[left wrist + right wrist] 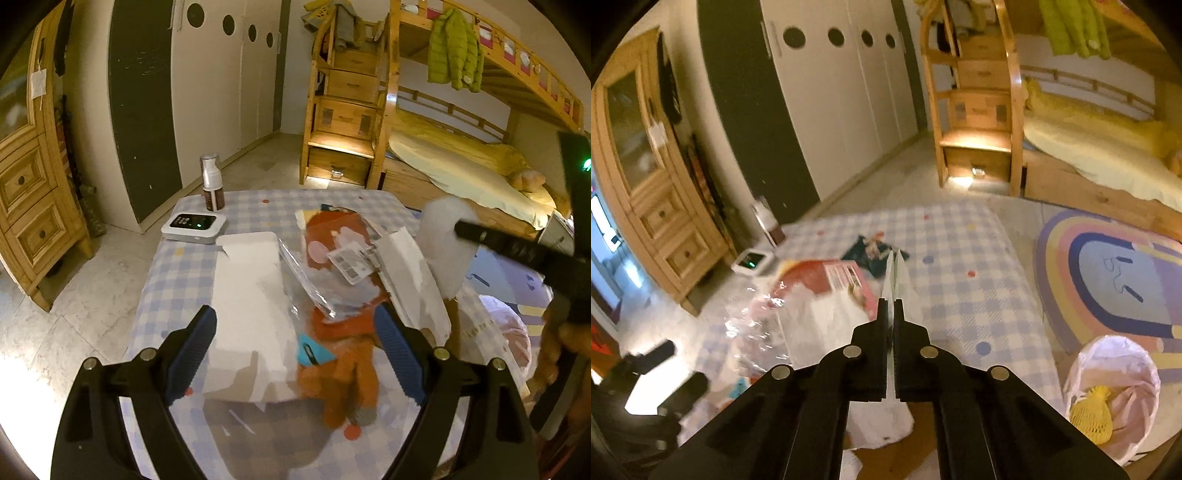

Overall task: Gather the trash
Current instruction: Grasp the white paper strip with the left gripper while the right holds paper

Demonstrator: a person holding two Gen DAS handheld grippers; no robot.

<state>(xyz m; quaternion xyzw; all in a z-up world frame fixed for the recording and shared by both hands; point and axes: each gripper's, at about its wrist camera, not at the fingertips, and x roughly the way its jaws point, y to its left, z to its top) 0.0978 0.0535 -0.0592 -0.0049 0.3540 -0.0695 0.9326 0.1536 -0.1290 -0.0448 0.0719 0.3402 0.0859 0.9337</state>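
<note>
On checkered tablecloth [177,280]: scattered wrappers [332,258].

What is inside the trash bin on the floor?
The trash bin has a pale plastic liner and holds a yellow foam net. Anything below that is hidden.

Blue-white checked tablecloth [177,280], orange wrapper [343,373], white box [251,295].

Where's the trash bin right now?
In the right wrist view the bin sits at lower right, on the floor off the table's right edge, by the rainbow rug.
</note>
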